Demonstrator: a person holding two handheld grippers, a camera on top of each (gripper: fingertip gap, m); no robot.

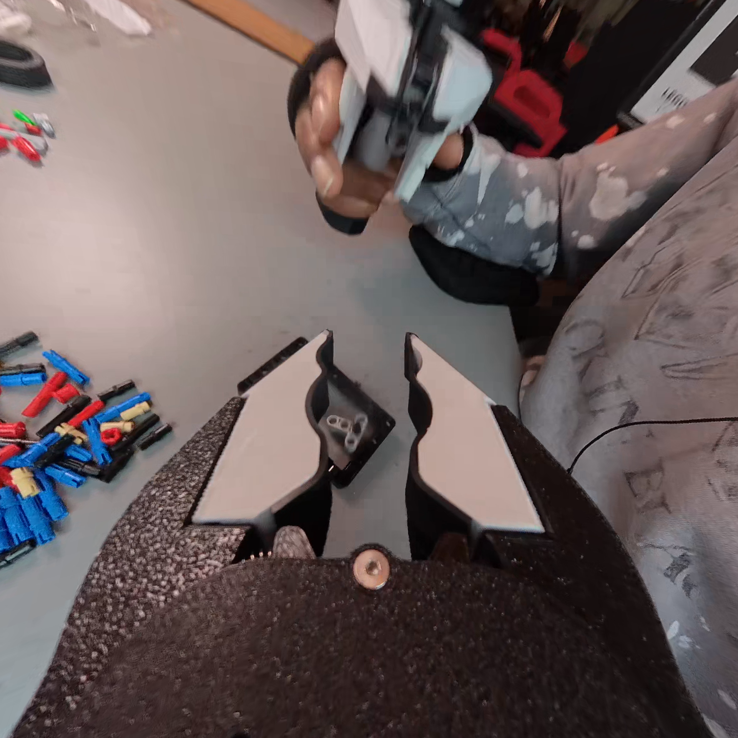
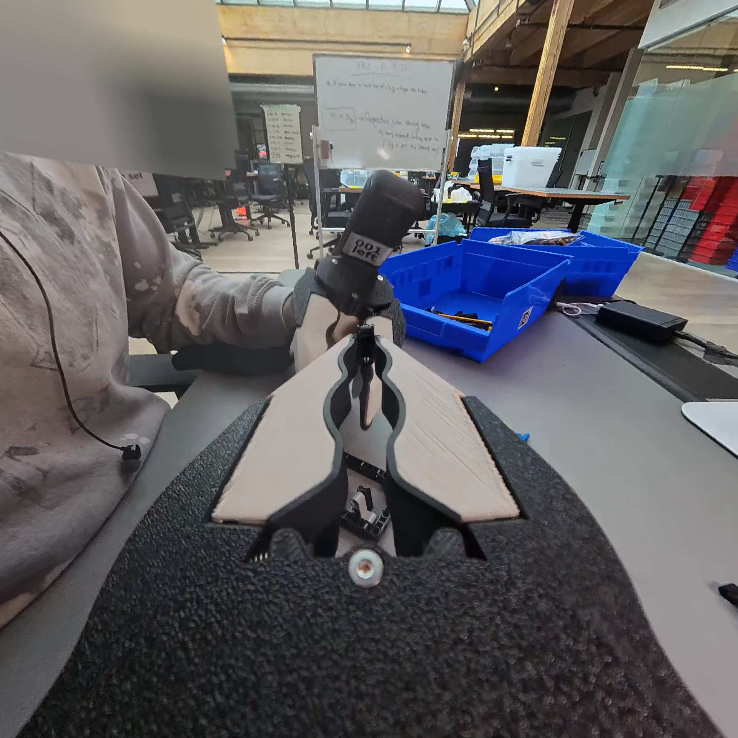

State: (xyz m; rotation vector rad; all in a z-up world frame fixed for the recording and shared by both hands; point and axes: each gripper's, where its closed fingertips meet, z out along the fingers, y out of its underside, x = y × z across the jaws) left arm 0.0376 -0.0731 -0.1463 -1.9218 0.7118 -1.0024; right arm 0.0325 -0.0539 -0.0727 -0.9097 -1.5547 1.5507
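Note:
My left gripper (image 1: 368,335) is open and empty, hanging over the grey table (image 1: 179,239). Under its gap lies a small black square tray (image 1: 381,433) holding a few grey ring-shaped pieces (image 1: 347,427). My right gripper (image 2: 365,341) is shut on a small black part (image 2: 365,353) that sticks out at the tips and hangs down between the fingers. In the left wrist view the right gripper (image 1: 419,72) is blurred, held high in a hand (image 1: 323,131). A black and grey piece (image 2: 365,519) lies on the table below the right fingers.
A pile of blue, red, black and tan pins (image 1: 52,439) lies left of the tray, with a few more (image 1: 28,135) farther off. Two blue bins (image 2: 479,295) stand at the table's far right, beside a black box (image 2: 639,319). The person's grey sleeve (image 1: 599,187) is on the right. There is about 8 centimeters between the tips of the two grippers.

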